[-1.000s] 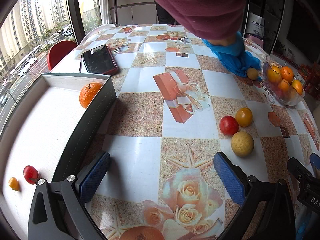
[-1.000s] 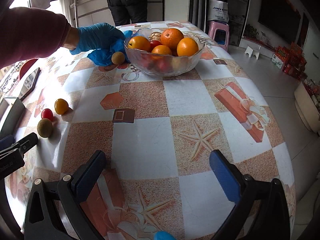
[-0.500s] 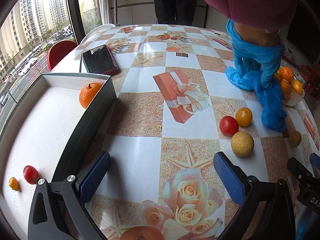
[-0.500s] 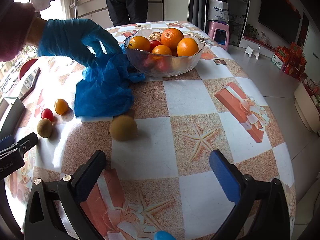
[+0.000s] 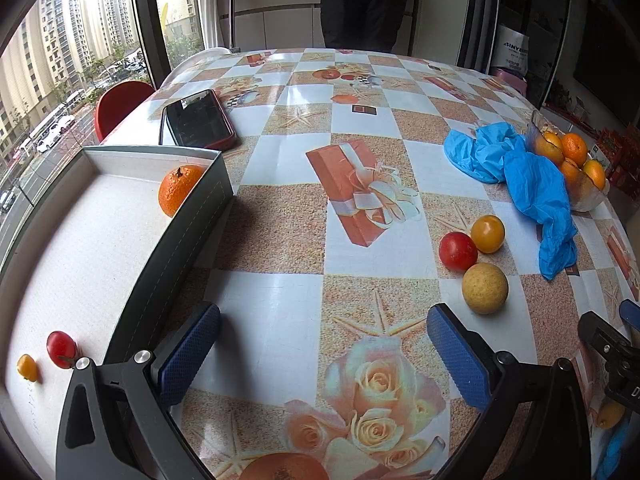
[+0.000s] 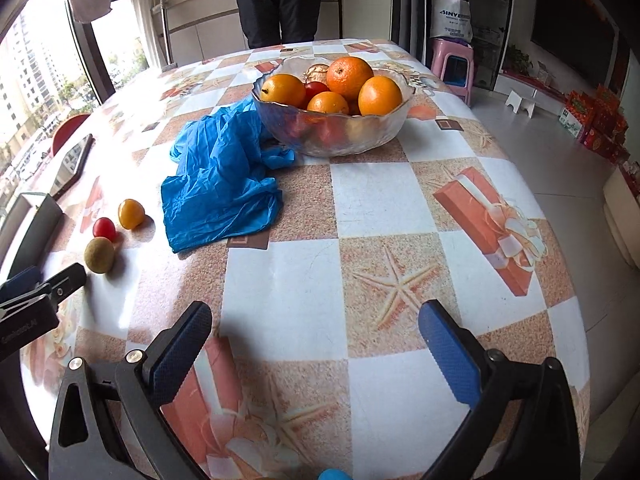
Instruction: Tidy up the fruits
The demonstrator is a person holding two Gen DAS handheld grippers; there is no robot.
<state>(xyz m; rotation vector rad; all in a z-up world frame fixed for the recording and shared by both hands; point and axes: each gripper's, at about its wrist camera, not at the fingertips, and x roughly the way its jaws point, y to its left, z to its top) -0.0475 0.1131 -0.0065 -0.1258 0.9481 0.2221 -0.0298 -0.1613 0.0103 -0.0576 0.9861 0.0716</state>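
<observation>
- Three loose fruits sit in a tight cluster on the surface: a red tomato [image 5: 458, 251], a yellow-orange tomato [image 5: 487, 233] touching it, and a dull yellow-brown round fruit [image 5: 485, 288] just in front of them.
- The right wrist view shows the same cluster at the left, red tomato [image 6: 104, 228], yellow-orange tomato [image 6: 131, 213] and brownish fruit [image 6: 99, 255], near the tip of the left claw.
- A grey-walled tray [image 5: 188, 216] with a white floor lies at the left edge of the surface; it holds an orange [image 5: 178, 189] against its right wall, and a small red tomato [image 5: 61, 349] beside a small yellow tomato [image 5: 27, 367] at the near end.
- A glass bowl [image 6: 332, 130] stands further back on the surface, piled with oranges [image 6: 349, 76] and a red fruit [image 6: 316, 89] among them.
- A crumpled blue glove [image 6: 224, 176] lies between the bowl and the loose cluster, its far end touching the bowl's wall.
- The left claw [image 5: 320, 356] is released, its blue pads wide apart over bare surface, grasping nothing.
- The right claw [image 6: 316, 356] is likewise spread open and empty, above the checked cloth.
- A phone [image 5: 196, 120] in a red case lies just beyond the tray.
- A person in dark clothes [image 6: 280, 0] stands at the far end of the surface.
</observation>
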